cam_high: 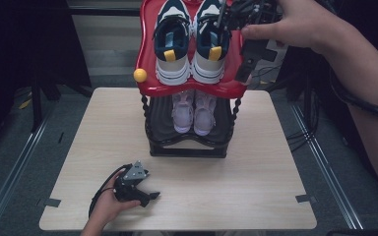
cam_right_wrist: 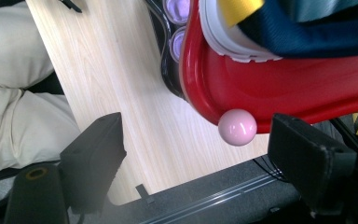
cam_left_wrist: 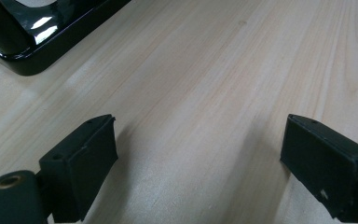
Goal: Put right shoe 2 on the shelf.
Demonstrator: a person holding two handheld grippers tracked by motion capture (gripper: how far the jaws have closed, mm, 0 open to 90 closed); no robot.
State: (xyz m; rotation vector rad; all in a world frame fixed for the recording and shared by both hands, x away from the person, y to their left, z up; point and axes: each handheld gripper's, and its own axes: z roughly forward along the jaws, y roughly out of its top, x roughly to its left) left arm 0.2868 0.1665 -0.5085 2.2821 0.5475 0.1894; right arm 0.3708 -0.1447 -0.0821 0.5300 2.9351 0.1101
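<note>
R gripper (cam_high: 246, 61) is hovering at the red top tray's (cam_high: 147, 59) right corner, jaws wide apart w/ nothing between them, the pink knob (cam_right_wrist: 237, 127) sitting just ahead (probably lining up on it). 2 navy sneakers (cam_high: 172, 37) are sitting on that tray. L gripper (cam_high: 145, 196) is idling on the table (cam_high: 256, 167), jaws apart, keeping clear.

Top tray (cam_high: 150, 59): glossy red. Sneakers on it (cam_high: 172, 39): navy, white, grey, yellow heel tabs. Lower shoes (cam_high: 193, 110): pale pink-lilac. Rack base (cam_high: 187, 150): shiny black. Knobs: yellow (cam_high: 140, 74), pink (cam_right_wrist: 237, 127). Table (cam_high: 256, 177): light wood grain. Gripper (cam_high: 137, 191): black.
</note>
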